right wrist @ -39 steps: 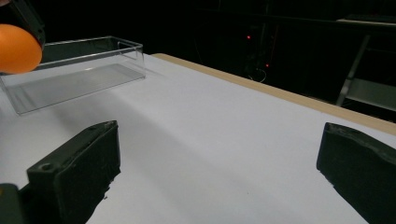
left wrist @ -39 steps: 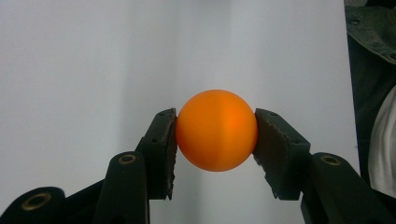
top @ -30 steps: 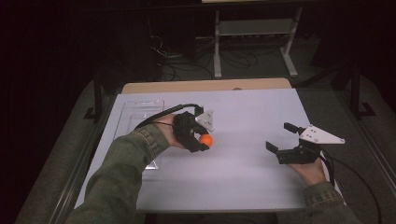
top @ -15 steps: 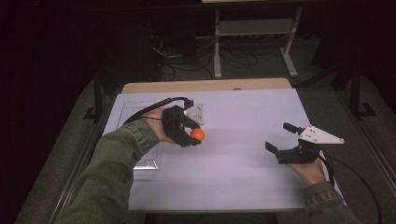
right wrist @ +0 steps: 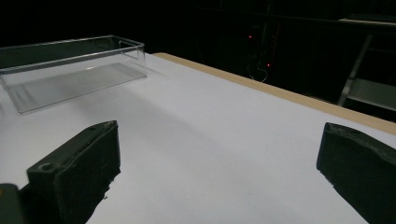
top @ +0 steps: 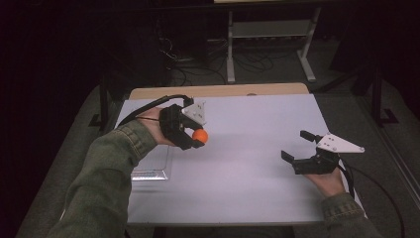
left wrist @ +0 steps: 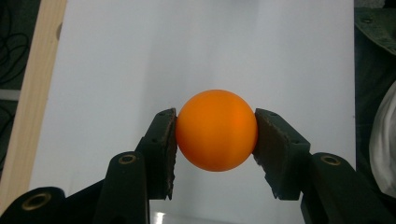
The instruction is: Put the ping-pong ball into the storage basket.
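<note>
An orange ball is held a little above the white table, with my left gripper shut on it at the left of the high view. In the left gripper view the ball sits squarely between the two pads, which press on both its sides, and the white table lies below it. My right gripper stands open low over the right side of the table, its jaws wide apart. Nothing lies between those jaws in the right gripper view.
A clear plastic tray rests on the table's left side, under the left forearm; it is empty in the right gripper view. A wooden edge runs along the far side. Beyond it stand a metal rack and cables on the dark floor.
My left gripper has risen and drifted left and toward the far side with the orange ball still in it. The right gripper has stayed in place.
</note>
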Demonstrator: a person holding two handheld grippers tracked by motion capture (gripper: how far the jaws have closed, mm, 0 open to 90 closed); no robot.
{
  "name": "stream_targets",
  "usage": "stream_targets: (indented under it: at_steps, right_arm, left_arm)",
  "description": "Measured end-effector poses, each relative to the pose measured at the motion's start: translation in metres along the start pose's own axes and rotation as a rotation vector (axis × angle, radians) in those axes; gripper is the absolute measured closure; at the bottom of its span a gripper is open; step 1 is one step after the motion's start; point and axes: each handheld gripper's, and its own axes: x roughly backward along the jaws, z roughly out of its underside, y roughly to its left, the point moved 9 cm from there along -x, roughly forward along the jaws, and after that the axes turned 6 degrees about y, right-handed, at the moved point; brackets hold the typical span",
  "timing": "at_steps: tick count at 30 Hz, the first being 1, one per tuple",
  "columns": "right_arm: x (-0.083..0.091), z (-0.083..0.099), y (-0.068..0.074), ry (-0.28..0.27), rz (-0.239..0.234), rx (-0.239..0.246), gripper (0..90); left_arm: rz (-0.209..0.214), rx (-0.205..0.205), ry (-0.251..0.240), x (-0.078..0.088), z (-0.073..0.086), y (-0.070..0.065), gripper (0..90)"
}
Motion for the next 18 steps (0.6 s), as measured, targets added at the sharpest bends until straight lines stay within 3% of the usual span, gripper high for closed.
stream_targets:
  at_steps: [5, 18]
  right_arm:
    - [0.000, 0.000, 0.000, -0.001, 0.001, 0.001, 0.0]
    - [0.001, 0.000, 0.000, -0.002, 0.001, 0.000, 0.0]
  left_arm:
    - [-0.021, 0.008, -0.019, 0.011, 0.003, 0.005, 50.7]
    - [-0.044, 0.031, 0.010, 0.017, 0.017, 0.012, 50.6]
